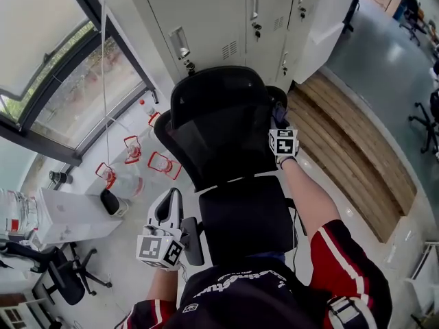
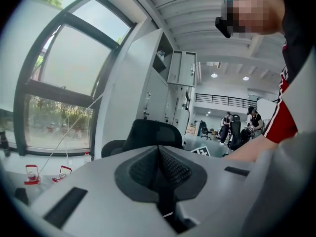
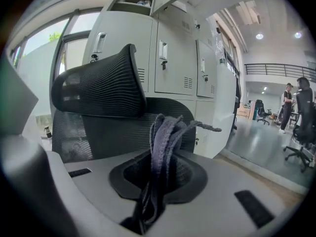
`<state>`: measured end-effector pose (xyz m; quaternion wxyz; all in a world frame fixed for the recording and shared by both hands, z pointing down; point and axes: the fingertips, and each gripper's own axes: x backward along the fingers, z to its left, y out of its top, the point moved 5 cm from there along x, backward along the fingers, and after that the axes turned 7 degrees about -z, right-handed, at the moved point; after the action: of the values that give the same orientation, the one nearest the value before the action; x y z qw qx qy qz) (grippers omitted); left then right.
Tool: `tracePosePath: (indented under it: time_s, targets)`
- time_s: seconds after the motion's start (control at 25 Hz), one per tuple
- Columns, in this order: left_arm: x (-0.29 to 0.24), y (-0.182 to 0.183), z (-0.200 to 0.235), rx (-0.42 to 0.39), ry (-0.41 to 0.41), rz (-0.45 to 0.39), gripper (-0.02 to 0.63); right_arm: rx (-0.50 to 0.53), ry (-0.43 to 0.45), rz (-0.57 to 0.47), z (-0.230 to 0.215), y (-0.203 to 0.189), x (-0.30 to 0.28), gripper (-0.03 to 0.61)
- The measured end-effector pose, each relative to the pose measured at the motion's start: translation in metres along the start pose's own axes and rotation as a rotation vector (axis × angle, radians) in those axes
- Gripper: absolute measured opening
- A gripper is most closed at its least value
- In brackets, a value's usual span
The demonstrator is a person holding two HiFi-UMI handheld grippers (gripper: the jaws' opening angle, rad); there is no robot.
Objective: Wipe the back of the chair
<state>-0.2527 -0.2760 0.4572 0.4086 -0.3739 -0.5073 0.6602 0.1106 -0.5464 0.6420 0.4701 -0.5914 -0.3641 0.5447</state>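
**Locker-lined office corner, cloth at the chair's back**

White lockers (image 1: 226,12) and a tall window (image 1: 62,74) stand beyond the black mesh chair (image 1: 219,118). The right hand-held gripper (image 1: 278,117) has its jaws clamped on a dark grey cloth (image 3: 160,144) that sticks up past the tips. The chair's backrest (image 3: 113,137) and headrest (image 3: 96,85) rise just ahead and to its left. The left hand-held gripper (image 1: 169,201) sits low beside the seat (image 1: 247,218), jaws pressed together with nothing between them, the chair back ahead of it.
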Motion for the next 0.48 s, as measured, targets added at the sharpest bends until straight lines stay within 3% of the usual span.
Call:
tracePosePath:
  time_s: [0.48]
  targets:
    - [0.028,-0.010,0.019,0.055,0.067,-0.015,0.026,0.039,0.153,0.010,0.108,0.004,-0.014,0.071]
